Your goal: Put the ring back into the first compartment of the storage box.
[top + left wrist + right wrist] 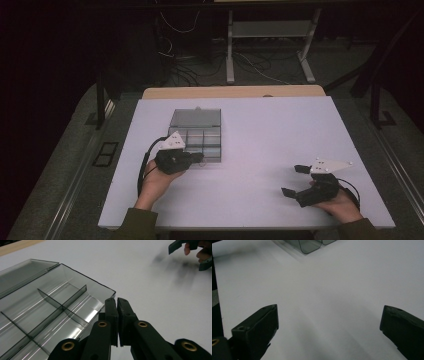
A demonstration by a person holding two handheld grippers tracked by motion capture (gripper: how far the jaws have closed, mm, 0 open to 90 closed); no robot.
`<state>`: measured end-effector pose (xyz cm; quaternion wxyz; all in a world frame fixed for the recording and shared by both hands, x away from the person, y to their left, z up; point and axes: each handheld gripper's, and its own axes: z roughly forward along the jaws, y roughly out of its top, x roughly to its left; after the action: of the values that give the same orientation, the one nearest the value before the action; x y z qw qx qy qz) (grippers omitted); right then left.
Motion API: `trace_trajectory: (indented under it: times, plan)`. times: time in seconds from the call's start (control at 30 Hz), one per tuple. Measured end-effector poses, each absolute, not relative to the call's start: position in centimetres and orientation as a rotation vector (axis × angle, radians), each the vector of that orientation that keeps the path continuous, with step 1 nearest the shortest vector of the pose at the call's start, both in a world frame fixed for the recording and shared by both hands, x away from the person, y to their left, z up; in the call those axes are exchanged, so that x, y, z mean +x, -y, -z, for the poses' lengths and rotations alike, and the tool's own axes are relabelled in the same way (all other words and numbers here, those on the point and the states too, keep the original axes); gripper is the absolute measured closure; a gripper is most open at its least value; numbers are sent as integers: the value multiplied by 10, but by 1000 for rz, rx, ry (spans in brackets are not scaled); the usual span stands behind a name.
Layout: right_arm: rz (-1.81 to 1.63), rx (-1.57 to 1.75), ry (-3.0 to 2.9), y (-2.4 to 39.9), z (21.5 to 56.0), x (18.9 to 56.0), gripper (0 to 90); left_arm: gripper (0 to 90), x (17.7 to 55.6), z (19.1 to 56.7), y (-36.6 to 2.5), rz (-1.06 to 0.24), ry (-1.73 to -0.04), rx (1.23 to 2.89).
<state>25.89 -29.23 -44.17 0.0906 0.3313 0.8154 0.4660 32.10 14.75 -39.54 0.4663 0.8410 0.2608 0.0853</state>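
So there's a smoky clear compartment box [196,136] sitting on the white desk [260,145], left of centre and closer to the far edge than the near one. Its lid [195,118] is flipped open and lies back toward the far side, so the whole thing runs long from near to far, with the open tray part nearest the person. In the left claw view you can see the dividers [53,308] cutting it into compartments, and they look empty, though the tinted plastic and glare make that a bit hard to call.

Left claw [199,157] is at the near right corner of the box, jaws pressed together with nothing between them, tips just beside the box wall; can't tell if they actually touch it. The left hand [157,180] holds it from below.

Right claw [294,180] is well apart from the box, near the desk's near right corner, jaws spread wide over bare desk, held in the right hand [342,205]. It points left, roughly toward the box.

Loads of open desk between the box and the right claw, plus the whole right half and a strip along the near edge
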Motion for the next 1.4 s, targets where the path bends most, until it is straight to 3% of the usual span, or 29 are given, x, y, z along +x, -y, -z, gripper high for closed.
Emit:
trace_trajectory:
  times: [1.4]
  plan:
    - [-1392,994,-2417,293,442,259,17,870,351,387,-180,-329,-789,1969]
